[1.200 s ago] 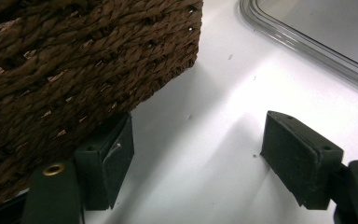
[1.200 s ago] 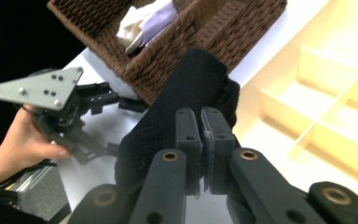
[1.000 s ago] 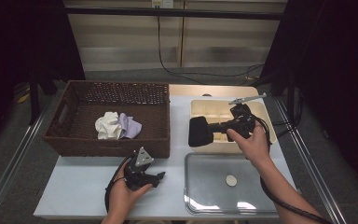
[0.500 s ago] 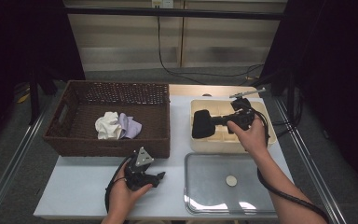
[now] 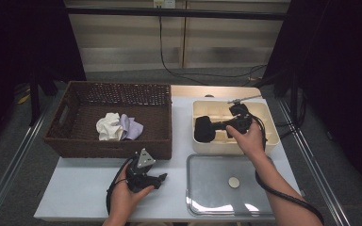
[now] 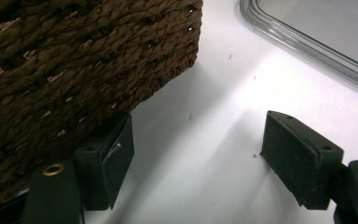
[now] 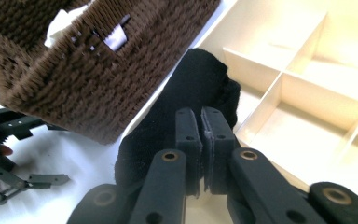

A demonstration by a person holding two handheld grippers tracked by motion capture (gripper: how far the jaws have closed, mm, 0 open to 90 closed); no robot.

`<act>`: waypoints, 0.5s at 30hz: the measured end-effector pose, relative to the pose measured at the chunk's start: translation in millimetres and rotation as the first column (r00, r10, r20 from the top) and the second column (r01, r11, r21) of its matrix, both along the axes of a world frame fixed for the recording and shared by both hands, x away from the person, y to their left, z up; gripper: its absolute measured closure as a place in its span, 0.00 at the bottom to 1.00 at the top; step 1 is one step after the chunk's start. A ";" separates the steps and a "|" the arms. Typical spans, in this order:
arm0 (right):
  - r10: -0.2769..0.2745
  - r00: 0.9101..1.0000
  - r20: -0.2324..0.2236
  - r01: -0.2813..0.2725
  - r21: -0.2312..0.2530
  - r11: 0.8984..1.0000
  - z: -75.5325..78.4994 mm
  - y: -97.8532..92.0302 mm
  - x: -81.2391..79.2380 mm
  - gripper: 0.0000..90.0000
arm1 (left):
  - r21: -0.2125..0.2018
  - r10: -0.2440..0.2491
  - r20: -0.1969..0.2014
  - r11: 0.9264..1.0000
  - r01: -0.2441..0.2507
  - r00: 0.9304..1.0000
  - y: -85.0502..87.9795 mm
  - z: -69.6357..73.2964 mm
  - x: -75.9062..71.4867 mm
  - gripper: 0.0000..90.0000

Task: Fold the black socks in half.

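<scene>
On the left of the bench (image 5: 75, 197), the wicker basket (image 5: 75, 141) holds a white cloth (image 5: 107, 126) and a lilac cloth (image 5: 131, 127), probably the store the work draws from. Just in front of its near wall the left tool (image 5: 159, 178) rests on the bench with its jaws spread and nothing between them, seemingly parked out of the way. Further right, the right tool (image 5: 213, 126) has its jaws pressed together, pinching a black sock (image 5: 202, 129) by a fold. The sock hangs from the tips over the left end of the cream divided tray (image 5: 271, 141), likely to be dropped into a compartment. A clear lid (image 5: 207, 188) lies in front.
</scene>
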State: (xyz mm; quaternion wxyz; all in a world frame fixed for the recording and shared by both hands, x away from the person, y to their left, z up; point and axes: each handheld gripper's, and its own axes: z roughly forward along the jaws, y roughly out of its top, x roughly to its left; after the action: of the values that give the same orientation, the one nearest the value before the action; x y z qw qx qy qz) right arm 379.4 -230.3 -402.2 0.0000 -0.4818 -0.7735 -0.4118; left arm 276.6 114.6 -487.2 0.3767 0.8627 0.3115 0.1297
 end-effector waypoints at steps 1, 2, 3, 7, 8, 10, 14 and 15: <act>0.005 1.000 -0.002 -0.005 -0.001 1.000 -2.0 0.5 0.2 0.96 | 0.000 0.000 -0.001 1.000 0.000 1.000 0.0 0.0 0.0 0.28; 0.003 1.000 -0.007 -0.003 0.002 1.000 -3.6 0.9 -0.2 0.96 | 0.000 0.000 0.000 1.000 0.000 1.000 0.0 0.0 0.0 0.28; 0.006 1.000 -0.008 -0.006 0.003 1.000 -5.4 1.2 -0.6 0.96 | 0.001 0.000 -0.001 1.000 0.000 1.000 0.0 0.0 -0.1 0.28; 0.003 1.000 -0.015 -0.003 0.003 1.000 -9.8 1.3 -2.2 0.96 | -0.002 0.002 -0.004 1.000 -0.002 1.000 -0.3 -0.1 -0.4 0.28; 0.001 1.000 -0.015 -0.001 -0.005 1.000 -10.9 1.4 -2.8 0.96 | -0.002 0.002 -0.004 1.000 -0.002 1.000 -0.2 -0.1 -0.4 0.28; -0.002 1.000 -0.025 0.002 -0.007 1.000 -13.9 1.4 -3.4 0.96 | -0.001 0.002 -0.004 1.000 -0.002 1.000 -0.3 -0.1 -0.5 0.28; -0.004 1.000 -0.027 0.004 -0.006 1.000 -18.6 0.3 -5.4 0.96 | 0.001 0.003 -0.003 1.000 -0.003 1.000 -0.3 0.1 -0.6 0.28; -0.006 1.000 -0.027 0.006 -0.014 1.000 -18.9 1.1 -6.1 0.96 | -0.001 0.002 -0.002 1.000 -0.002 1.000 -0.3 -0.1 -0.5 0.28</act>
State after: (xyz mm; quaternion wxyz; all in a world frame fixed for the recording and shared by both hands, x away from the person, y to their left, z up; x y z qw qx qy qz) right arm 373.3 -229.2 -421.1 0.0060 -0.4895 -0.7750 -0.3997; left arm 276.1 114.2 -487.3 0.3765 0.8624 0.3129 0.1291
